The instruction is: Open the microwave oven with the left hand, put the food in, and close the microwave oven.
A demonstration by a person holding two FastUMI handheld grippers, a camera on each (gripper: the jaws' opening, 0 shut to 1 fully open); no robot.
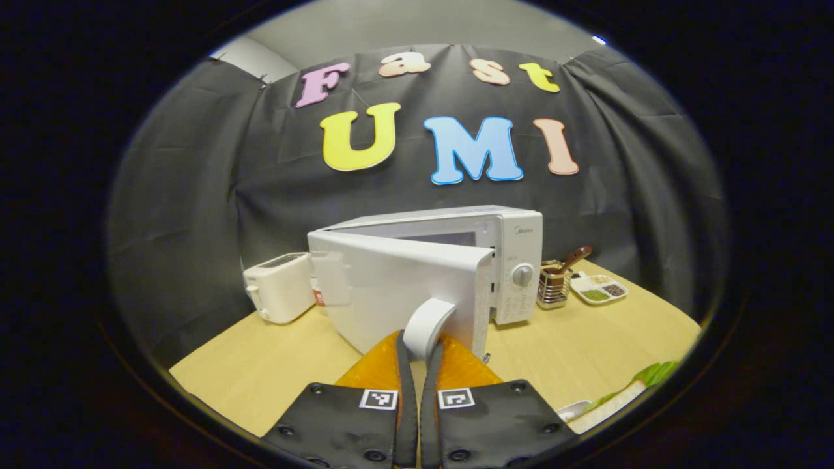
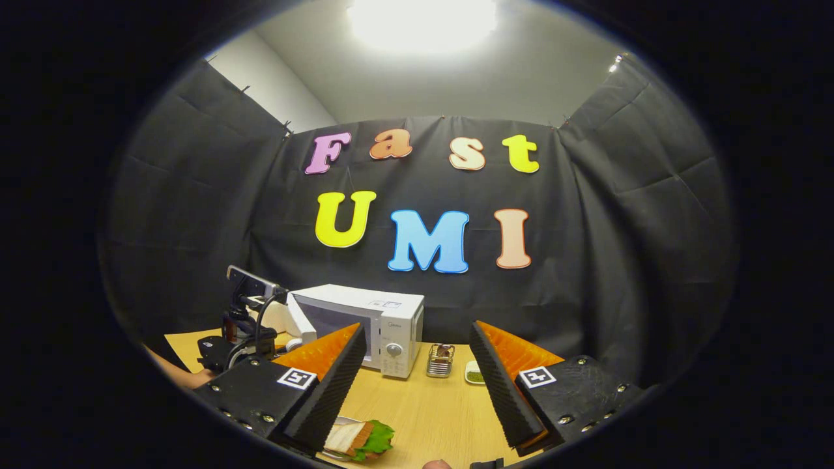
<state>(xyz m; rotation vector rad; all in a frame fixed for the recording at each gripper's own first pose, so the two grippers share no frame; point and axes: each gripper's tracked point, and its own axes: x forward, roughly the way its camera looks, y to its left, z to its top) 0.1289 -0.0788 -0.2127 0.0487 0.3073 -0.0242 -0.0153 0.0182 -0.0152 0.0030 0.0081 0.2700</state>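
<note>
Here, on a pale wooden table (image 1: 573, 365), a white toaster (image 1: 280, 285) is seen at the far left of the left gripper view, close beside a white microwave (image 1: 515, 260) whose door (image 1: 397, 286) is swung partly open, its free edge turned toward the camera. The door's curved white handle (image 1: 428, 326) is pinched between the orange fingers (image 1: 374, 368) of the left gripper (image 1: 420, 355), which are closed almost together on it from both sides. To the right of the microwave, a small metal rack (image 1: 554, 286) with a brown-handled utensil is placed just beside it, and a white divided dish (image 1: 599, 288) of condiments is set next to that. At the lower right edge of that view, a sandwich (image 1: 619, 397) with green lettuce is partly shown on the table, well apart from the microwave. In the right gripper view, the left gripper (image 2: 241, 332) is seen at the left against the door, with part of a forearm (image 2: 176, 374) below it. The microwave (image 2: 391, 322), the rack (image 2: 440, 360) and the dish (image 2: 474, 372) are lined up behind. The right gripper (image 2: 417, 365) is held with its fingers (image 2: 326, 365) spread wide, nothing between them. The sandwich (image 2: 358, 438) lies low on the table, near the left finger.
</note>
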